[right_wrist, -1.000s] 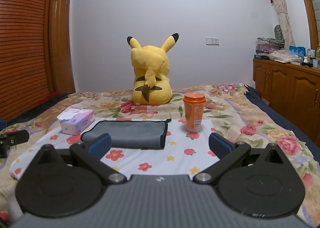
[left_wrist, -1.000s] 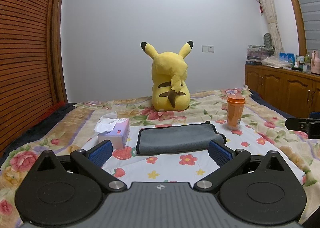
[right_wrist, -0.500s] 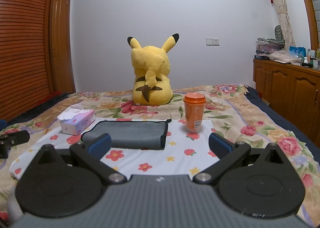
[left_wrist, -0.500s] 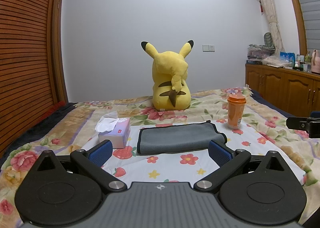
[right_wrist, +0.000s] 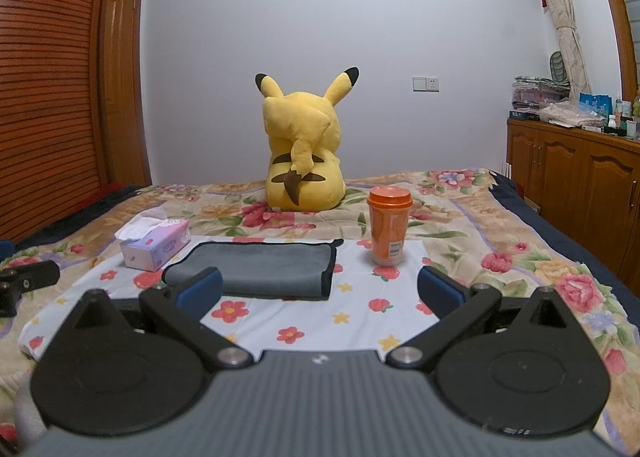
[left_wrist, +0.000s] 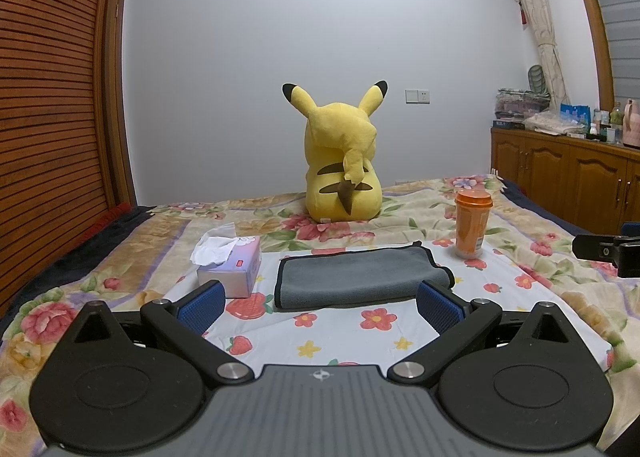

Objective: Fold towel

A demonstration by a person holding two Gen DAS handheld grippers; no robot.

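So here's where I'm at: the grey towel (left_wrist: 360, 277) sits in the middle of the left wrist frame, flat on the white flower-print sheet (left_wrist: 344, 337) spread over the bed, and it looks like it's already doubled over once, with the black-trimmed edge stacked along its right side. My guess is the sheet is there to give a smooth work patch, and the clutter got parked around the edges so the cloth has room: the tissue box (left_wrist: 232, 265) just beside it at centre left, the orange lidded cup (left_wrist: 472, 225) off its upper right corner, and the Pikachu plush (left_wrist: 342, 161) well behind, back turned to me.

Left gripper (left_wrist: 320, 303) is spread wide, nothing between the blue pads (left_wrist: 200, 303), held low and level and aimed straight at the towel's near edge without touching it. In the right wrist frame the right gripper (right_wrist: 320, 291) is the same deal, fingers apart and empty, level, but the towel (right_wrist: 260, 269) sits left of centre there, so this one is lined up more with the trimmed right end; the cup (right_wrist: 389, 229) is near its line. I can see the tip of each gripper poking into the other's frame edge, so they're side by side, well apart.

I'd say another fold is left, and each side wants a corner pinch next
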